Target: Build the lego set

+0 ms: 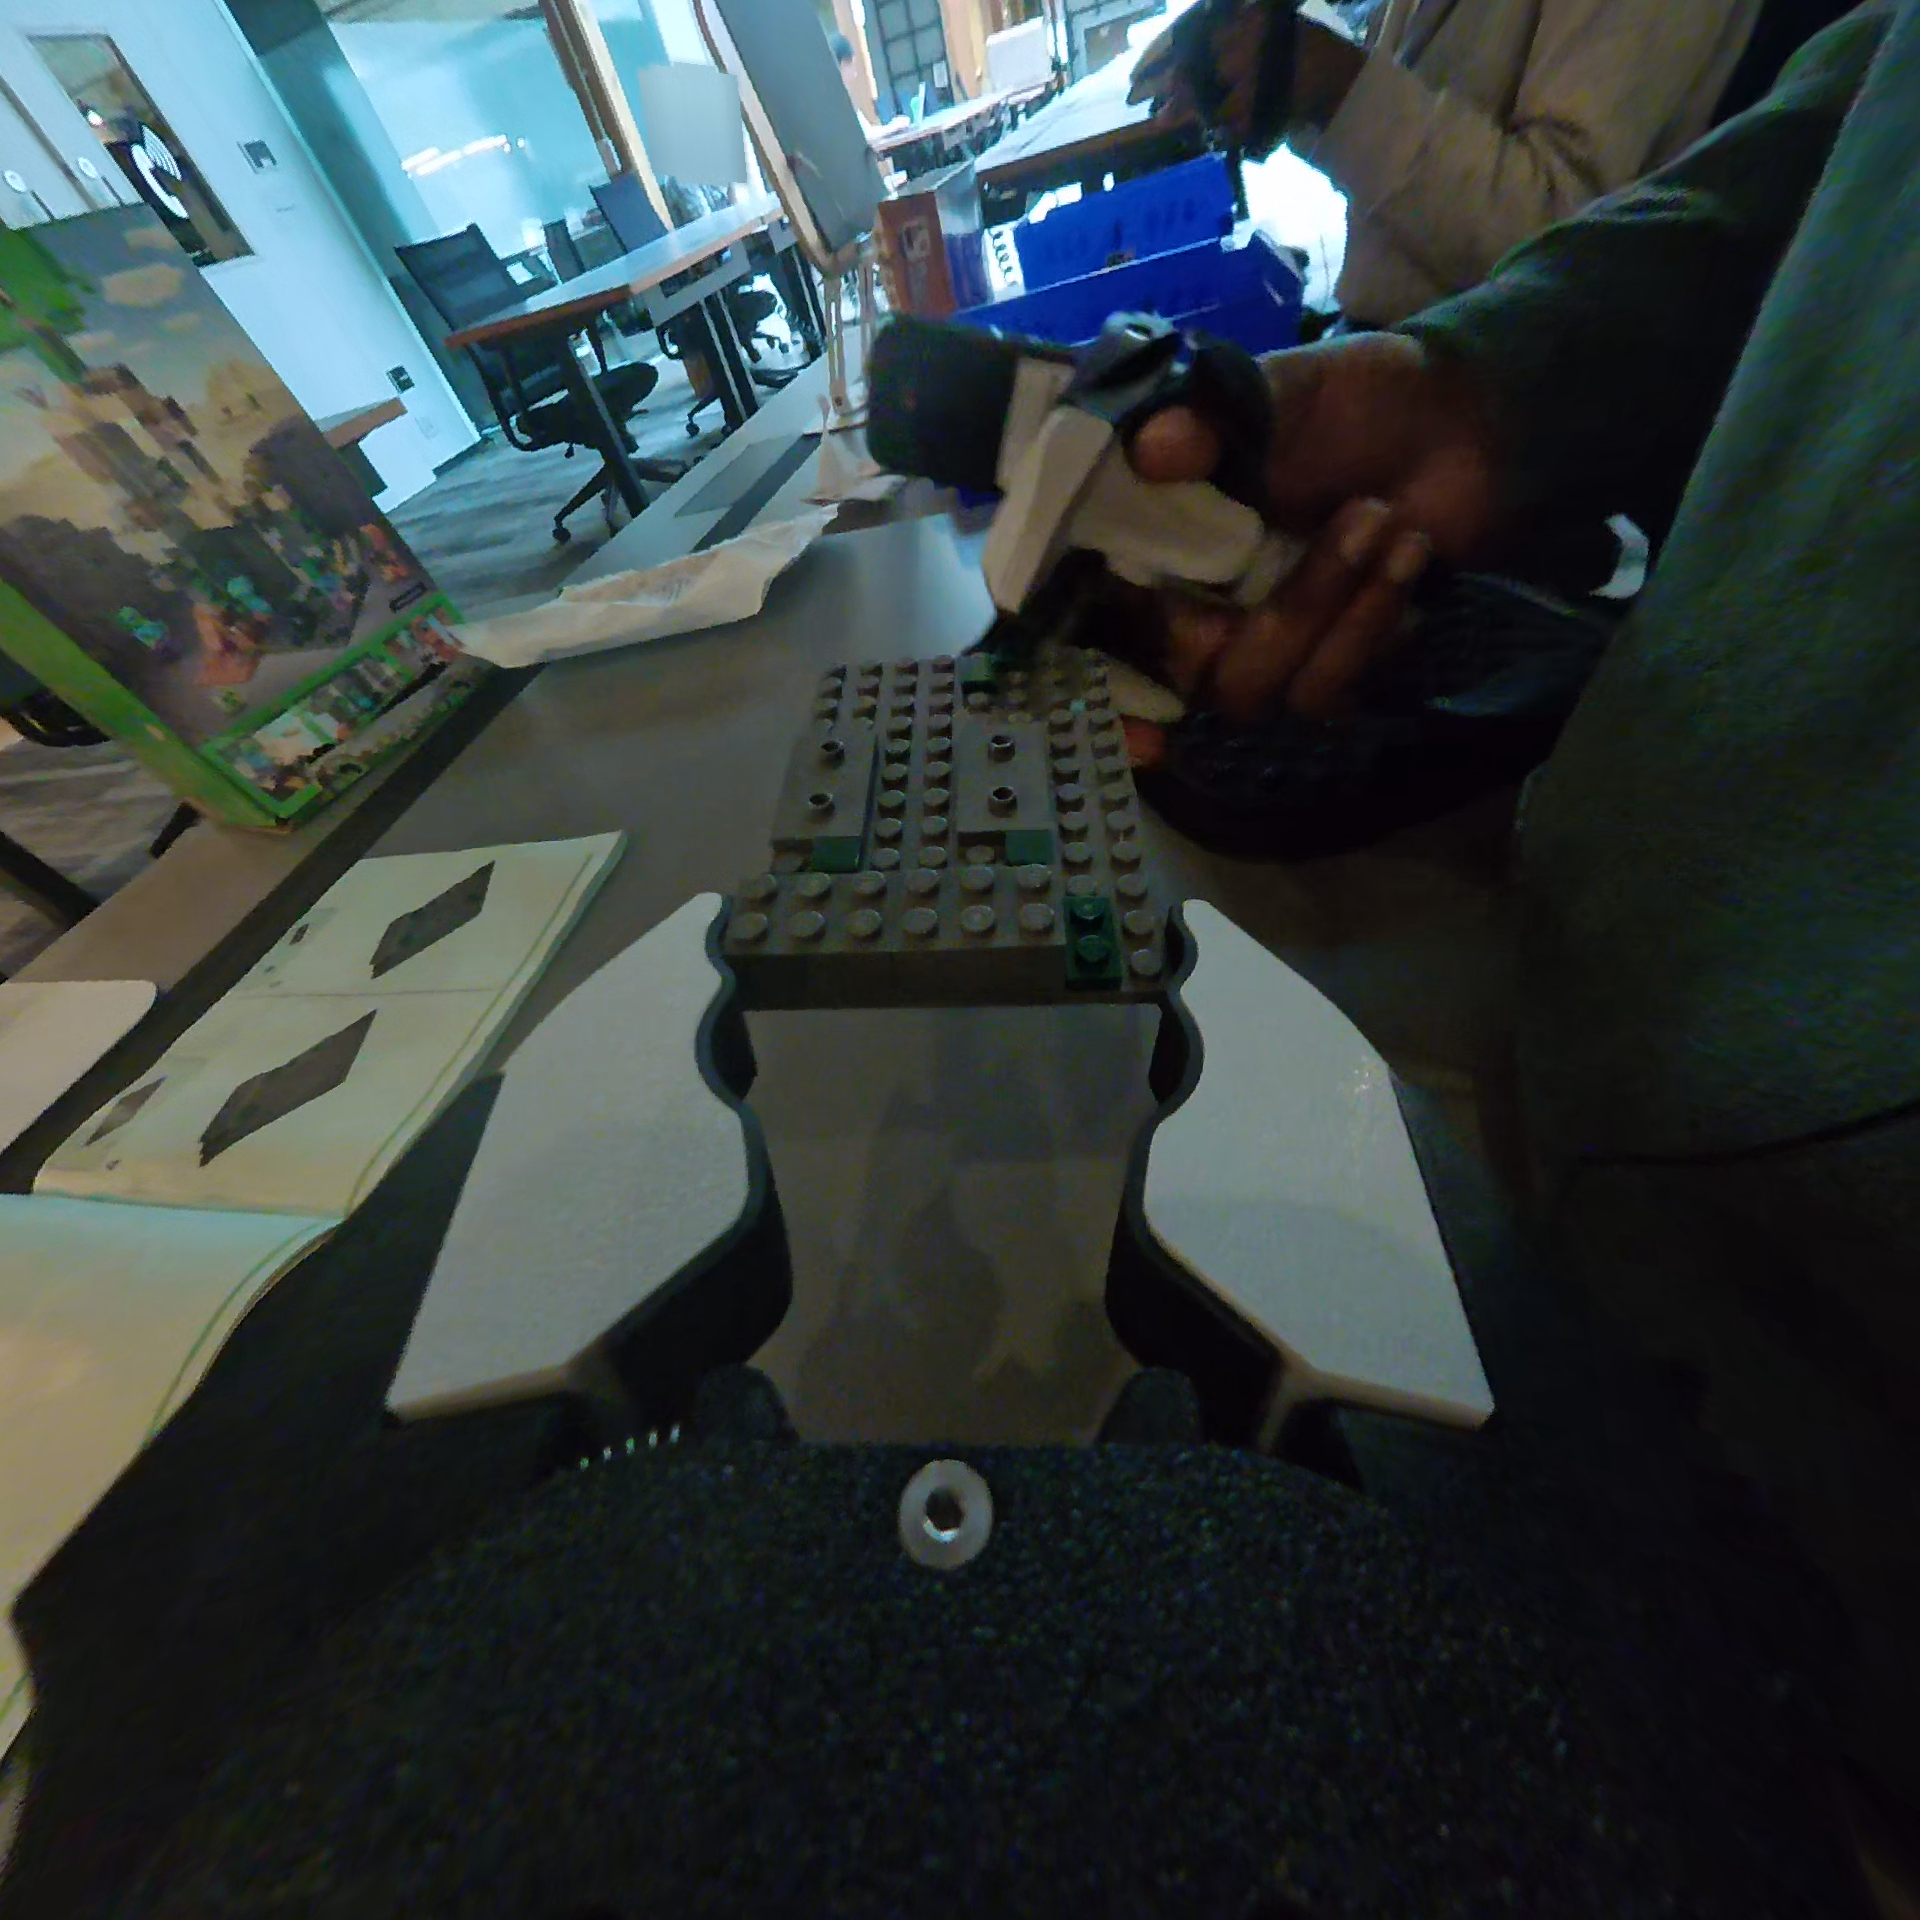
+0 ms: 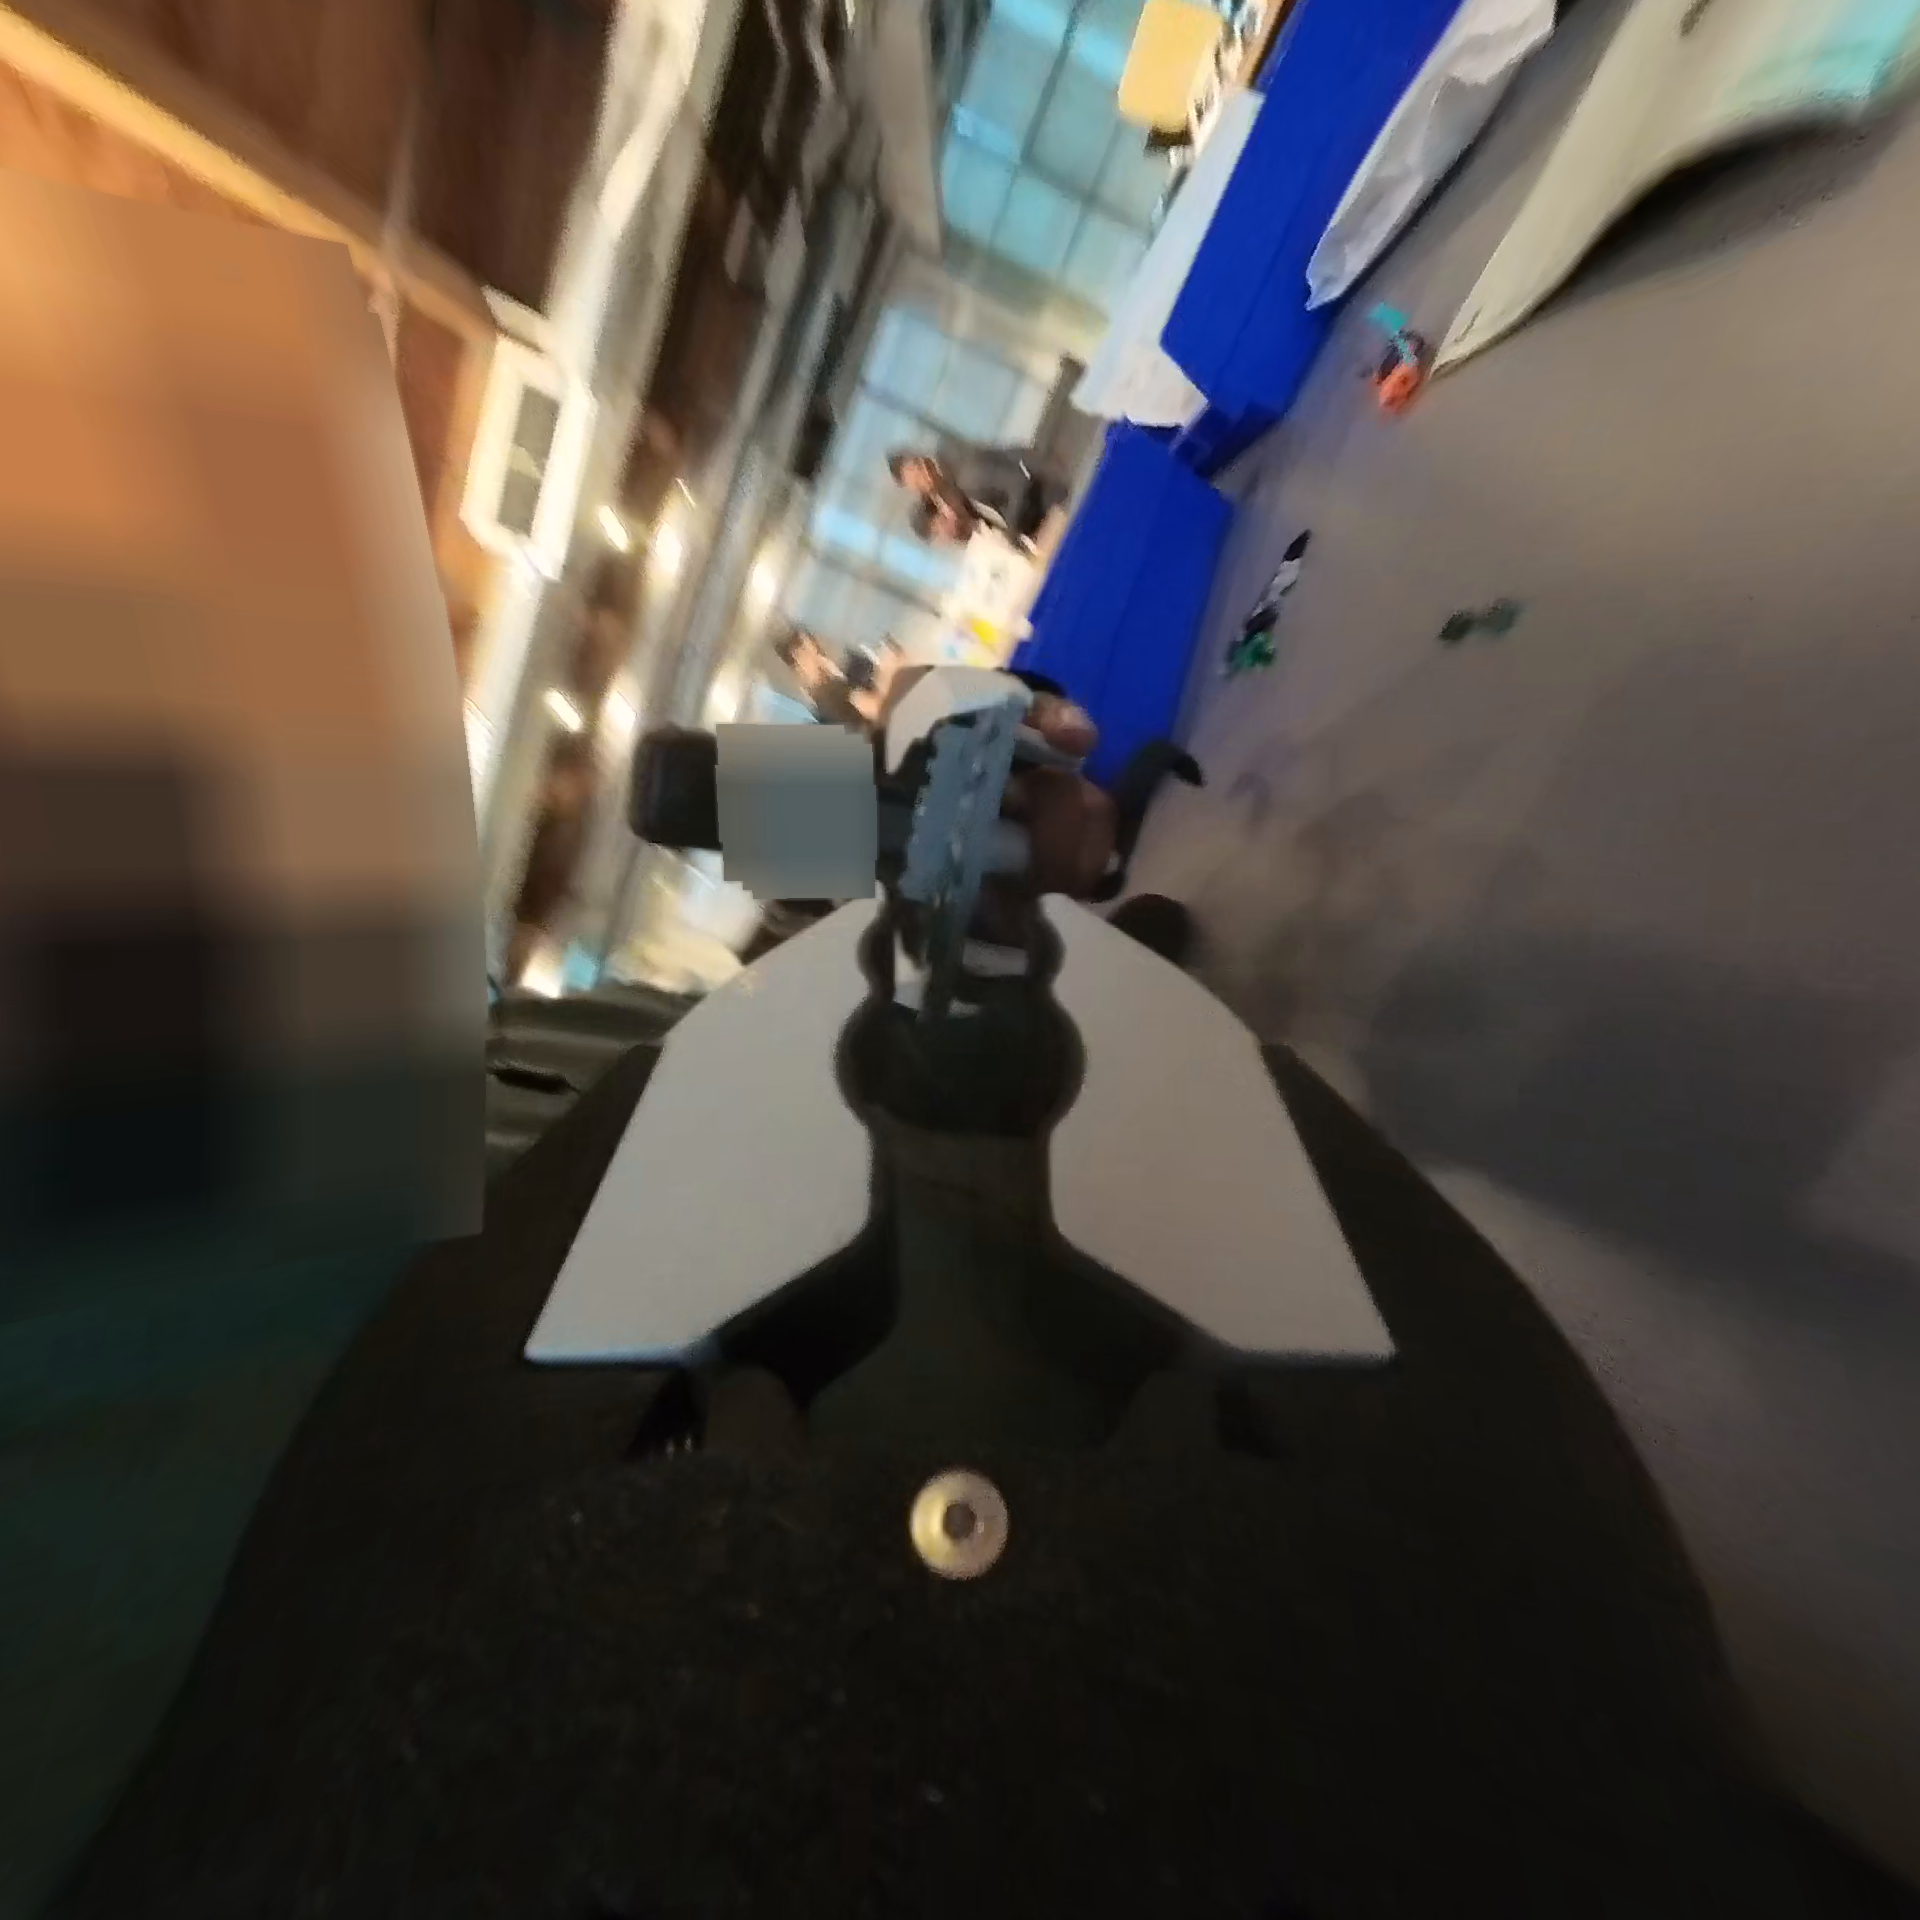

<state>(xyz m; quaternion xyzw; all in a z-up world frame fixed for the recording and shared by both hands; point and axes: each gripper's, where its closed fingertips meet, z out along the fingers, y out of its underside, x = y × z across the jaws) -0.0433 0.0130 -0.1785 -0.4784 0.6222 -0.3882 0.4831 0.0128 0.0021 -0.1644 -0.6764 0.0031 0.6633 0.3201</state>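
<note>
A grey studded Lego plate (image 1: 935, 790) carries two smooth grey tiles and a few dark green pieces, one near the front right corner (image 1: 1091, 935). My left gripper (image 1: 951, 977) is shut on the plate's near edge and holds it above the table. My right gripper (image 1: 1023, 639), held by a hand, has its tips at the plate's far edge beside a small dark green piece (image 1: 977, 670). In the blurred, tilted right wrist view, my right gripper (image 2: 951, 971) is nearly closed around the edge-on plate (image 2: 961, 821). The left gripper's finger (image 2: 935, 701) shows behind it.
The Lego box (image 1: 208, 582) stands at the left and an open instruction booklet (image 1: 343, 997) lies in front of it. A crumpled paper bag (image 1: 665, 592) and blue bins (image 1: 1143, 249) are farther back. Loose pieces (image 2: 1257, 634) lie on the grey table (image 2: 1610, 727). A person's sleeve (image 1: 1714, 623) fills the right. About 7 cm separates my left fingertips from my right.
</note>
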